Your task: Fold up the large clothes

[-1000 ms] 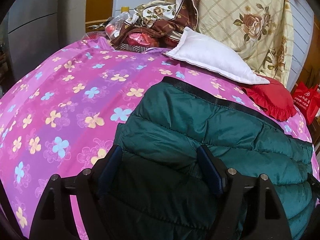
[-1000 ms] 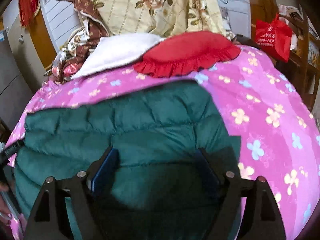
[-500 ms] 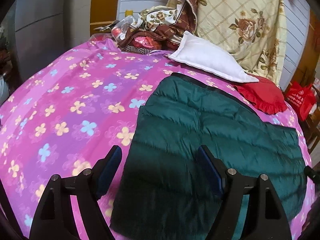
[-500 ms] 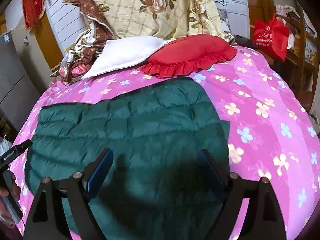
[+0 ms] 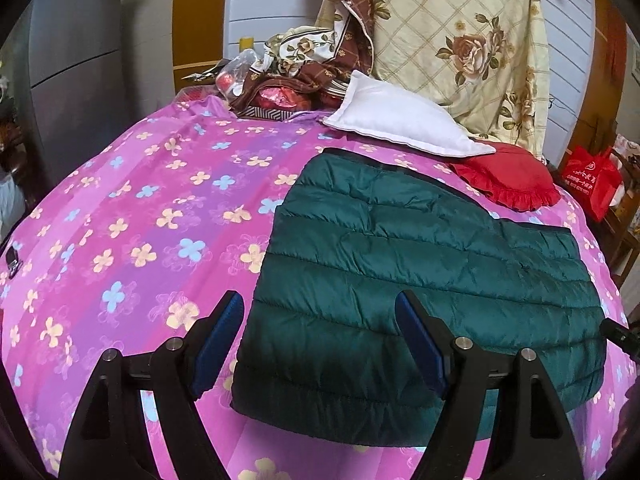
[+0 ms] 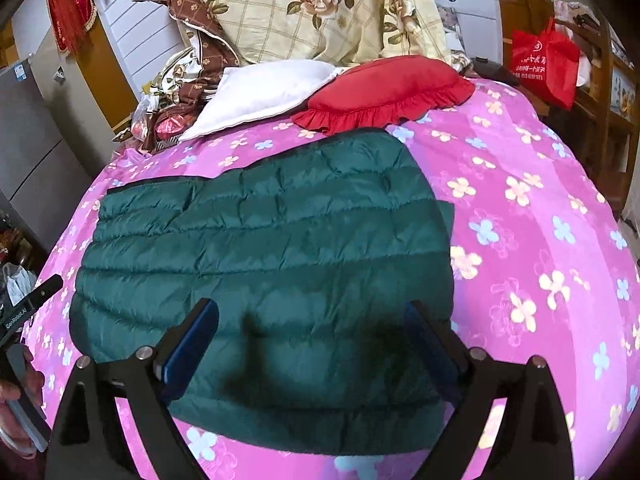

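A dark green quilted puffer jacket (image 5: 420,272) lies folded into a flat rectangle on a pink flowered bedspread (image 5: 140,220); it also shows in the right wrist view (image 6: 264,256). My left gripper (image 5: 320,340) is open and empty, held above the jacket's near left corner. My right gripper (image 6: 312,344) is open and empty, above the jacket's near right part. Neither touches the jacket. The left gripper's body and the hand on it show at the left edge of the right wrist view (image 6: 24,316).
A white pillow (image 5: 400,124) and a red frilled pillow (image 5: 512,180) lie at the head of the bed. A floral quilt (image 5: 460,40) hangs behind. Bundled cloths and bags (image 5: 288,84) sit at the far left. A red bag (image 5: 592,180) stands right.
Both grippers have pulled back and up from the jacket, which now lies flat and in full view. Both stayed open.
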Available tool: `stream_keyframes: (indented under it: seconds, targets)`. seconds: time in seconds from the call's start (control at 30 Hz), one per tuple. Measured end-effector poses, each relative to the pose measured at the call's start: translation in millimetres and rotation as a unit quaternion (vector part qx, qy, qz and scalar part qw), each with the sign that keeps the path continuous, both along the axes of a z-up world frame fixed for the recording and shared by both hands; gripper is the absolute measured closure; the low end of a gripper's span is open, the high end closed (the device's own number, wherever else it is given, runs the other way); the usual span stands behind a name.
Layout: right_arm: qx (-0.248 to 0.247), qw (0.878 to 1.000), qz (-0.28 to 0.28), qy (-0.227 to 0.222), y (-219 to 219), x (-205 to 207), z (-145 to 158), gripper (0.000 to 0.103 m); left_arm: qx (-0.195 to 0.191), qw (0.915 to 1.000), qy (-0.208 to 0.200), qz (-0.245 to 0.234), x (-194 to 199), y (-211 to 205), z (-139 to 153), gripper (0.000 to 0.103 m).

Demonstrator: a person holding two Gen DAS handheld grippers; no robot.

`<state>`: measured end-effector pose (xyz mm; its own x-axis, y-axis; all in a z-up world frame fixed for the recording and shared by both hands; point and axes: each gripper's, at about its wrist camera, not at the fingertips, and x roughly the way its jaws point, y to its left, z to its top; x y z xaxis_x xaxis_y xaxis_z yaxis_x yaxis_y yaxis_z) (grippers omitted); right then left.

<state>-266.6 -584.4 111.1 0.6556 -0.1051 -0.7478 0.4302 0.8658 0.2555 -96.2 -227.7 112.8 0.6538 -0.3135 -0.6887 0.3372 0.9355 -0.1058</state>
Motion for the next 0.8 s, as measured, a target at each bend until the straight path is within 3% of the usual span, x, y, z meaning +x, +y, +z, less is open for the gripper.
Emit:
stream_keyframes:
  seconds: [0.5,0.8]
  targets:
    - [-0.019,1.000,-0.014,0.010,-10.2,7.6,-0.1,0.007,-0.017,0.9997,0.019,0.002,23.5,-0.1,-16.0,0.042]
    - [-0.016,0.999,-0.047,0.020,-47.8,18.9,-17.9,0.006,-0.072,0.9942,0.079,0.013,60.8,5.8,-42.4,0.042]
